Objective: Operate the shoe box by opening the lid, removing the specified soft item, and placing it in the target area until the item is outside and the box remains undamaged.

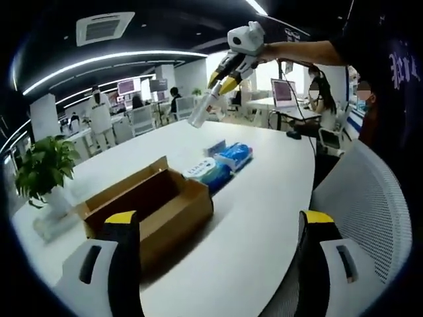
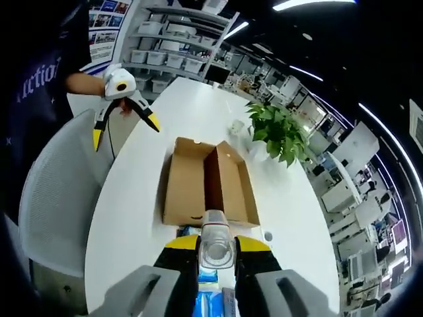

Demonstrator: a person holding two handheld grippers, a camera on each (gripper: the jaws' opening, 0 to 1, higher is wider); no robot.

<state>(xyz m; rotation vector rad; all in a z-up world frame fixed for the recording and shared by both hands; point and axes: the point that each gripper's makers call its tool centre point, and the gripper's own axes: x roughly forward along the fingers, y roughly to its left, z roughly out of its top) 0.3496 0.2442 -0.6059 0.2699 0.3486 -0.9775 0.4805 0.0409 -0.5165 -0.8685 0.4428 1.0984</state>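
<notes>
The brown cardboard shoe box (image 1: 165,205) lies open on the white table (image 1: 264,198), its flaps spread and its inside dark. In the left gripper view my left gripper (image 1: 219,221) stands wide open near the box with nothing between its jaws. High above the table, my right gripper (image 1: 218,88) is shut on a clear plastic bottle (image 1: 200,109). In the right gripper view the bottle (image 2: 217,249) sits between the yellow tips of my right gripper (image 2: 217,243), above the near end of the box (image 2: 208,181). The left gripper (image 2: 125,131) hangs open beyond the box, held by a person's hand.
Blue tissue packs (image 1: 221,165) lie beside the box's far end. A potted plant (image 1: 43,165) stands at the table's edge. A mesh chair (image 1: 370,211) is pushed against the table (image 2: 125,211). People sit at desks behind.
</notes>
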